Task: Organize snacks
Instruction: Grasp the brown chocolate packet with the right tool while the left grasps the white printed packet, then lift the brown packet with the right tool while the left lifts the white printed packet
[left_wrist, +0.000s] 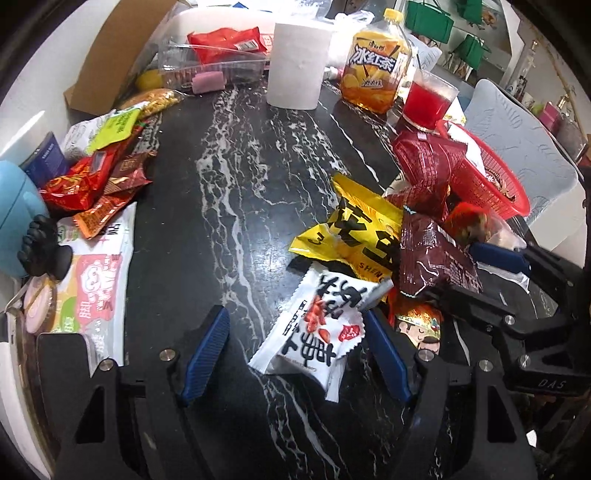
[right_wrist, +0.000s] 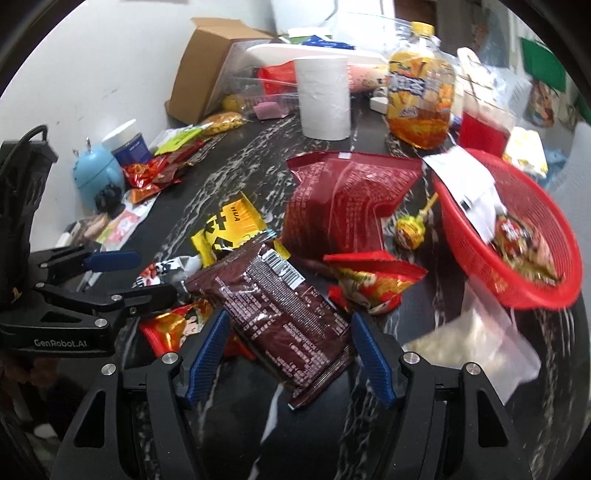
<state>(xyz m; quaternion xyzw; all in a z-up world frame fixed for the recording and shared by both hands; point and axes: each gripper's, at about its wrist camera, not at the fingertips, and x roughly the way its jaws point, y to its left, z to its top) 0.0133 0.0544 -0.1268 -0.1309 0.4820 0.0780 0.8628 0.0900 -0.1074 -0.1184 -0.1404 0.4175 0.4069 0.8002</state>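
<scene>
Only right wrist view shows lollipop (right_wrist: 410, 230) beside red basket (right_wrist: 517, 254).

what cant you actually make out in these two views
- Right wrist: red basket contents blurred; its right rim is smeared.
- Right wrist: snack under the dark brown packet, mostly covered.
- Left wrist: cartoon-print packet, hidden behind the right gripper.

— Where is everything sitting relative to the paper roll (left_wrist: 298, 64)?

— I'm seeing the tea bottle (left_wrist: 376, 66) standing just right of it, the basket (right_wrist: 517, 236) lying nearer me and rightward, and the cardboard box (right_wrist: 210, 70) sitting left, behind it.
</scene>
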